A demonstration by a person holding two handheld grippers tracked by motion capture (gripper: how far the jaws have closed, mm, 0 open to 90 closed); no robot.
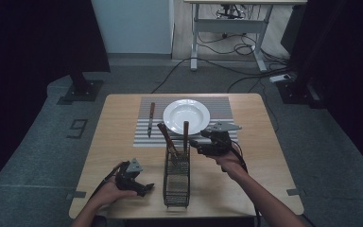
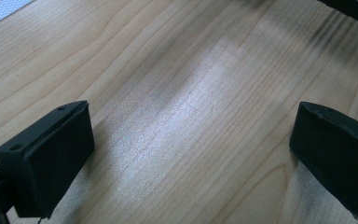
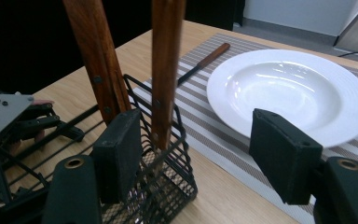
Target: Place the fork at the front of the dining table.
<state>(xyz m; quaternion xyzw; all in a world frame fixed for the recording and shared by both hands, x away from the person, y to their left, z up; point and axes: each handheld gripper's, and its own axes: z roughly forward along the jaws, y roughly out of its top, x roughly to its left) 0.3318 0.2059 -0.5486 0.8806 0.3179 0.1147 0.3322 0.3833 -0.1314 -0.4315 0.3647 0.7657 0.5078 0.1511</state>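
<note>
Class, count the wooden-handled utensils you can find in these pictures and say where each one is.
3. Two wooden-handled utensils stand in the black wire-mesh caddy: one leaning left, one upright. A third lies on the striped placemat, left of the white plate. More may be hidden inside the caddy.

The lower ends of the two brown wooden handles (image 3: 165,70) sink into the black wire-mesh cutlery basket (image 3: 163,186), so what utensils they belong to cannot be told; their tops are cut off at 12 o'clock in the right gripper view. In the left gripper view, a black mesh corner (image 2: 354,9) is clipped at 1 o'clock. The striped grey-and-white placemat (image 2: 0,9) is a blurred sliver at 11 o'clock.
</note>
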